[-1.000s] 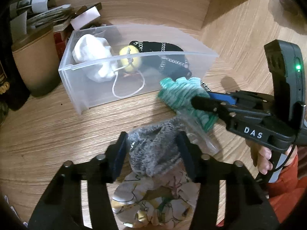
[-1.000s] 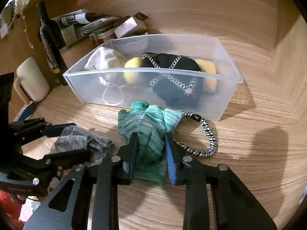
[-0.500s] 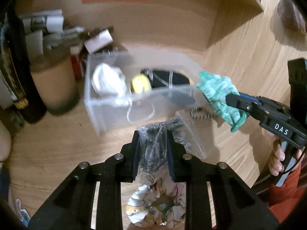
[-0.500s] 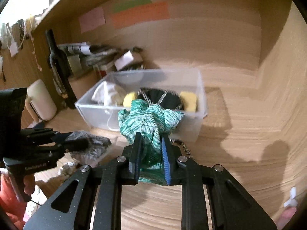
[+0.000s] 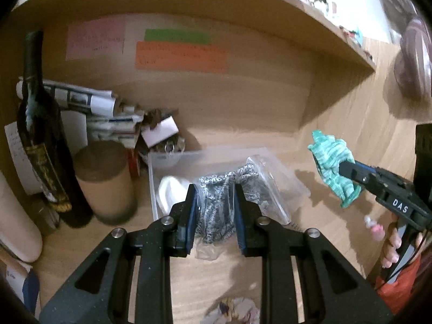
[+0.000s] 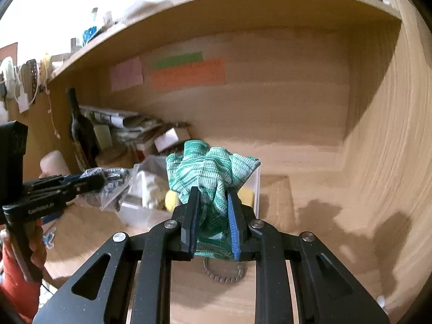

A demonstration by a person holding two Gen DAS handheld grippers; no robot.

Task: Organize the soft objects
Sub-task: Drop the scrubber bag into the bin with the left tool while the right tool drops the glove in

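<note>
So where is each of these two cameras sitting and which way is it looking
Left wrist: on the left gripper, looking along its fingers, shut on the bagged grey knit, toward the clear bin and desk back wall; right gripper and hand at right.
Right wrist: on the right gripper, fingers shut on the green cloth, facing the same wall; left gripper and hand at left.
Shared: bin, dark bottle, coloured notes.

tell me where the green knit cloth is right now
The green knit cloth is pinched in the right claw, held up in the air in front of the clear plastic bin.
</note>
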